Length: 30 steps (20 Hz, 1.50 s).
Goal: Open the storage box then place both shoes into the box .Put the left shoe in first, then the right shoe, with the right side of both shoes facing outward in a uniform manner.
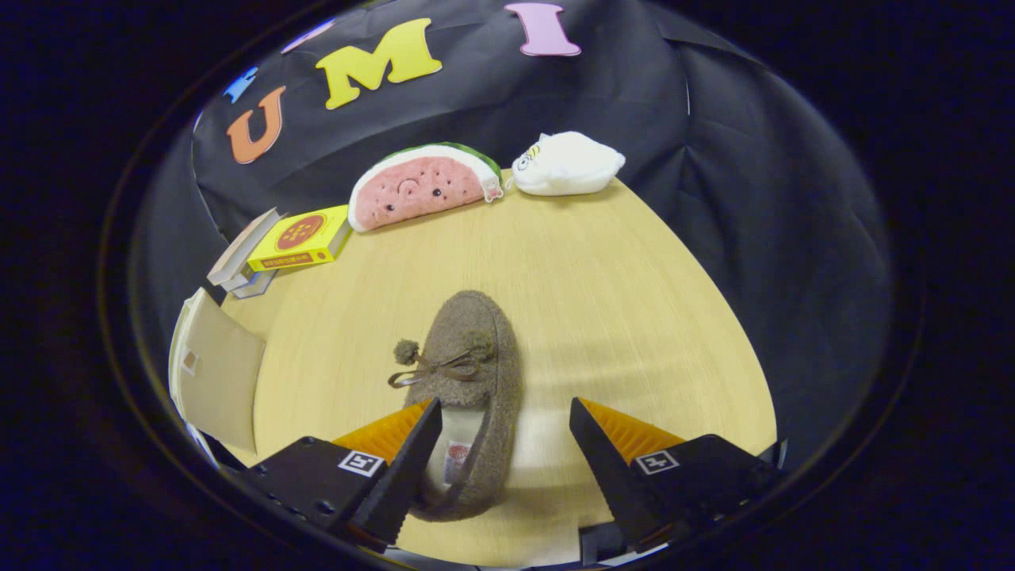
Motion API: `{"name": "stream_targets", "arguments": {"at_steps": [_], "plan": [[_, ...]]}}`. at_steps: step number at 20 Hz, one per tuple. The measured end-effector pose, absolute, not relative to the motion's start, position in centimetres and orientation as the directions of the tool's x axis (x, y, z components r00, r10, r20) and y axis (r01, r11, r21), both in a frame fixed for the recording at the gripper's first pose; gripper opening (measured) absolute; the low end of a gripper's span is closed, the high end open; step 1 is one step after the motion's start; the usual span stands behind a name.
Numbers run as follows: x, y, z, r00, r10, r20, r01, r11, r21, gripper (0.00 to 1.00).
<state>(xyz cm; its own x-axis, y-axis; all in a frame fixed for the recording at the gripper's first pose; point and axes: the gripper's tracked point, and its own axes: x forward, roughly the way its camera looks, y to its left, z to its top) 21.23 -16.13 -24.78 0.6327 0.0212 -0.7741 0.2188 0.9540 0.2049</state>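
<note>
Spread wide apart, the gripper (503,432) hangs over a pale wooden table (634,317) with nothing clamped between its fingers. One finger (404,468) overlaps the heel end of a brown fuzzy slipper (476,373), lying over the near side of its opening; whether it touches the slipper cannot be told. The other finger (603,460) stands clear of the shoe, with bare tabletop between them.

The slipper lies flat on its sole, heel toward the gripper and toe pointing away. Its light lining shows at the opening, with a small label inside. A thin bow (444,370) with a pompom at each end sits across the top of the vamp.

Off to one side, at the table's edge near the first finger, a beige panel (218,373) stands up, likely the lid or wall of the storage box, though too little of it shows to be sure.

Farther back on that same side lies a yellow book (301,238) on top of a small stack of other books (242,266). Beyond it, at the far edge of the table against the black cloth wall (753,198), a watermelon-slice plush (420,186) leans, and just beside it rests a white plush toy (567,164).
</note>
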Motion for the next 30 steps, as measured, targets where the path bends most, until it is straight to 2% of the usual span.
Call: {"name": "stream_targets", "arguments": {"at_steps": [1, 3, 7, 11, 12, 15, 17, 22, 30], "plan": [[21.0, -15.9, -25.2, 0.621, 0.029, -0.783, 0.216, 0.954, 0.207, 0.99], [20.3, -16.3, -26.5, 0.587, -0.003, -0.810, 0.221, 0.963, 0.157, 0.91], [20.3, -15.6, -28.2, 0.558, 0.035, -0.829, 0.221, 0.957, 0.190, 0.81], [20.3, -14.9, -28.0, 0.561, 0.069, -0.825, 0.199, 0.956, 0.215, 0.54], [20.4, -14.0, -28.0, 0.568, 0.109, -0.816, 0.178, 0.952, 0.251, 0.45], [20.3, -14.7, -27.9, 0.547, 0.067, -0.834, 0.215, 0.952, 0.217, 0.15], [20.2, -15.1, -27.8, 0.526, 0.041, -0.849, 0.258, 0.944, 0.206, 0.00], [19.7, -13.7, -25.5, 0.482, 0.086, -0.872, 0.266, 0.934, 0.239, 0.00], [19.3, -8.7, -18.1, 0.551, 0.099, -0.829, 0.236, 0.934, 0.268, 0.00]]}}
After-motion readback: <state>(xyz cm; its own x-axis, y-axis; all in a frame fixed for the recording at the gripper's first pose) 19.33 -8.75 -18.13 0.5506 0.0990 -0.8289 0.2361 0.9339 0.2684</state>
